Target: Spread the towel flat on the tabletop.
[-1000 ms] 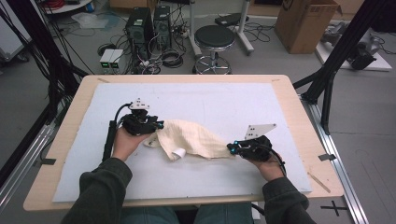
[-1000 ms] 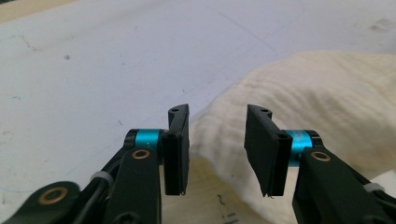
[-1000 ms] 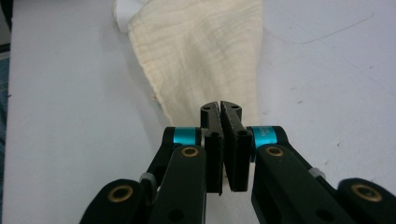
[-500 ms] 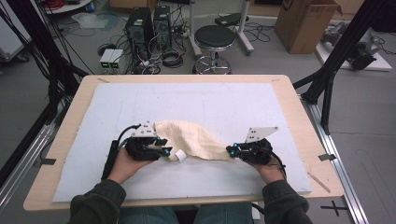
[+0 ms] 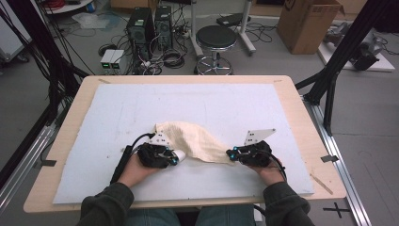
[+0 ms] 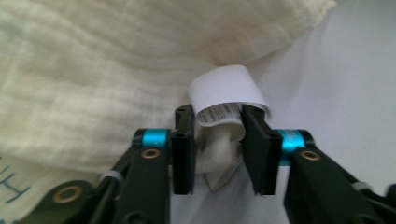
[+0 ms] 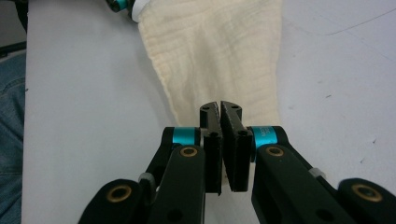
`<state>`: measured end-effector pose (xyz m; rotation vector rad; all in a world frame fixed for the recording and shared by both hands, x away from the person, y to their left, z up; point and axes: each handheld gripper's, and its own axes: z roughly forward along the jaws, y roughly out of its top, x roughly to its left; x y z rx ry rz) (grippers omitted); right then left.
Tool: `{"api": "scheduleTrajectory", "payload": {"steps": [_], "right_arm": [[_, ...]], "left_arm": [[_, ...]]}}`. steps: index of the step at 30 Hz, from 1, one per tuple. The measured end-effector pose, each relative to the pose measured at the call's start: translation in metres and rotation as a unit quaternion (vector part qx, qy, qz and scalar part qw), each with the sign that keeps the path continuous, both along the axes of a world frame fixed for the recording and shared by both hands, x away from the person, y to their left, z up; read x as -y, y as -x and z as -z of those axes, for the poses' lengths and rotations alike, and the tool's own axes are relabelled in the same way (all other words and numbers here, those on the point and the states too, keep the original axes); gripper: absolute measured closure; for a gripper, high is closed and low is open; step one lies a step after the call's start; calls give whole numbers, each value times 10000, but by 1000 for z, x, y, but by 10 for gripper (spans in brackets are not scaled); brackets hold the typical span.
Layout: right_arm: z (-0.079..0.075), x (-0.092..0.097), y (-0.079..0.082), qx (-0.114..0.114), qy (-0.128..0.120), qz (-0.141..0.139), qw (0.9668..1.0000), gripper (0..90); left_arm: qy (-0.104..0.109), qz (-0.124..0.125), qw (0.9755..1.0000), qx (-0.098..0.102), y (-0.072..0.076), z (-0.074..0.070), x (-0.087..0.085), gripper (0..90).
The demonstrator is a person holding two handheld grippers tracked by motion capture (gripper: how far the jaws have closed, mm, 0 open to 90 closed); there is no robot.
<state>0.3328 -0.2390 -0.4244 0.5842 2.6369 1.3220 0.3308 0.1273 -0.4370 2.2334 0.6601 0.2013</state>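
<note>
**A cluttered workshop floor behind a padded wooden table**

A pale wooden table (image 5: 301, 113) carries a light grey foam mat (image 5: 211, 103) across most of its top. Beyond its far edge lies a grey floor (image 5: 28, 89). There stand a round black stool on a chrome base (image 5: 216, 37), two black computer towers (image 5: 150, 23) amid tangled black cables (image 5: 171, 56), and a small white box (image 5: 112, 60). A brown cardboard box (image 5: 308, 23) sits far right. Black metal frame struts (image 5: 343, 52) flank the table, with aluminium rails (image 5: 346, 174) along its sides.
</note>
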Motion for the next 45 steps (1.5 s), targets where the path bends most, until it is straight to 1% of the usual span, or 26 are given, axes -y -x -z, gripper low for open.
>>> {"api": "scheduleTrajectory", "payload": {"steps": [2, 3, 5, 7, 8, 9, 11, 12, 15, 16, 19, 21, 23, 24, 25, 27, 29, 31, 33, 35, 36, 38, 40, 42, 43, 45], "right_arm": [[0, 0, 1, -1, -5, -17, 10000, 873], [-1, 0, 1, 7, -21, -26, 10000, 873], [-2, 1, 3, 24, -92, -25, 10000, 873], [-6, 1, 7, 63, -157, -64, 9998, 873], [-8, 0, 9, 111, -177, -88, 9997, 873], [-11, -1, 13, 116, -193, -116, 9997, 873], [-16, -4, 20, 225, -240, -217, 9992, 873], [-17, -6, 23, 227, -244, -273, 9991, 873], [-24, -16, 36, 315, -281, -491, 9979, 873], [-26, -19, 41, 309, -291, -556, 9976, 873], [-31, -29, 55, 355, -306, -782, 9958, 873], [-33, -34, 65, 323, -294, -898, 9950, 874], [-33, -39, 72, 291, -273, -998, 9942, 874], [-32, -42, 76, 268, -267, -1080, 9934, 874], [-32, -44, 79, 239, -256, -1127, 9930, 873], [-28, -49, 84, 164, -151, -1246, 9920, 866], [-24, -54, 85, 69, -68, -1312, 9913, 823], [-24, -57, 85, 33, -75, -1339, 9910, 756], [-29, -57, 84, 82, -139, -1315, 9912, 727], [-37, -55, 79, 143, -268, -1222, 9920, 683], [-40, -54, 76, 140, -283, -1166, 9927, 674], [-46, -52, 63, 235, -301, -979, 9945, 657], [-49, -51, 47, 230, -322, -756, 9964, 653], [-47, -52, 29, 205, -323, -500, 9980, 648], [-45, -54, 20, 188, -311, -367, 9987, 644], [-38, -57, 2, 19, -296, -154, 9994, 640]], "left_arm": [[17, -54, 10000, 28, 1, -2, -2, 791], [45, -34, 10000, 60, 2, -4, -4, 804], [173, -43, 9997, 173, 6, -10, -8, 820], [257, 8, 9992, 301, 14, -19, -14, 822], [252, 20, 9990, 373, 19, -23, -17, 822], [297, 15, 9987, 404, 24, -26, -20, 823], [353, 64, 9981, 511, 37, -34, -30, 823], [367, 88, 9977, 558, 45, -39, -37, 823], [436, 61, 9971, 628, 66, -47, -53, 823], [430, 41, 9968, 677, 73, -49, -58, 822], [469, 54, 9965, 694, 92, -51, -68, 822], [440, 83, 9963, 728, 104, -51, -72, 822], [408, 135, 9965, 718, 117, -51, -77, 822], [391, 143, 9965, 731, 121, -50, -79, 822], [384, 152, 9967, 701, 127, -49, -82, 822], [378, 146, 9969, 668, 133, -46, -86, 819], [395, 137, 9972, 617, 134, -44, -89, 783], [534, 123, 9969, 567, 133, -45, -92, 685], [641, 91, 9960, 617, 130, -48, -93, 647], [710, 26, 9952, 674, 124, -53, -93, 579], [757, -12, 9946, 715, 119, -55, -93, 576], [820, -121, 9938, 747, 108, -57, -90, 544], [909, -199, 9929, 737, 96, -55, -86, 547], [943, -268, 9925, 734, 85, -49, -79, 552], [974, -298, 9924, 694, 79, -45, -76, 554], [1048, -388, 9915, 661, 71, -36, -70, 554]]}}
